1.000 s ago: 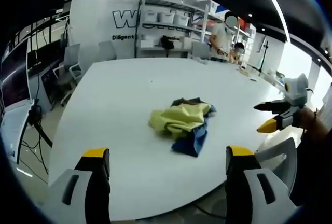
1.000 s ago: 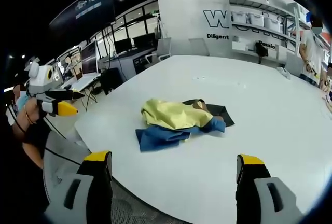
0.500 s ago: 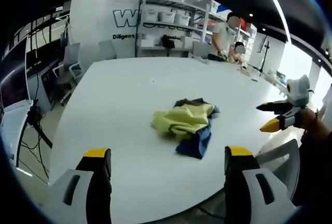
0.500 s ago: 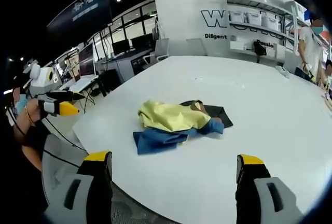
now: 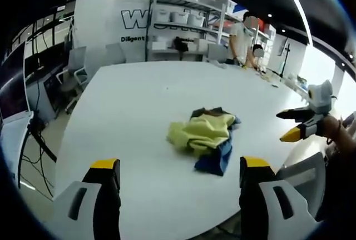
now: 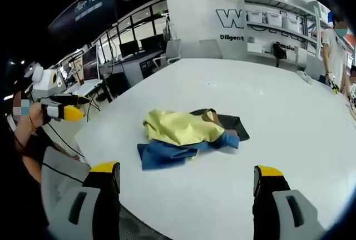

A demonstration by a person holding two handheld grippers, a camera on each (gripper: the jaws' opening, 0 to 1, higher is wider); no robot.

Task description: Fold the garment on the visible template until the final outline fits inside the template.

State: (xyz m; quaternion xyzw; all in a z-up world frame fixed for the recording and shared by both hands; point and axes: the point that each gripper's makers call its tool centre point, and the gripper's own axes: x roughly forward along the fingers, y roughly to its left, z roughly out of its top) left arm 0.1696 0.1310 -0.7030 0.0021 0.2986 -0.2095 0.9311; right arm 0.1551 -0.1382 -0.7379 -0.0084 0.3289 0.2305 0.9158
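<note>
While the garment lies bunched in a yellow-and-blue heap at the centre of the left gripper view, and just left of centre in the right gripper view, nothing grips it — the left gripper rises from the bottom of its frame with jaws spread wide and empty, and the right gripper stands equally released. A dark flat piece shows under the heap's right side, probably the template, though I cannot be sure. The white table is bare around it. The step in hand looks like the approach. To do it well, bring both grippers down at separate edges of the heap — one on the blue flap at lower left, one on the yellow layer — pinch single layers only, and spread the cloth flat before any fold.
</note>
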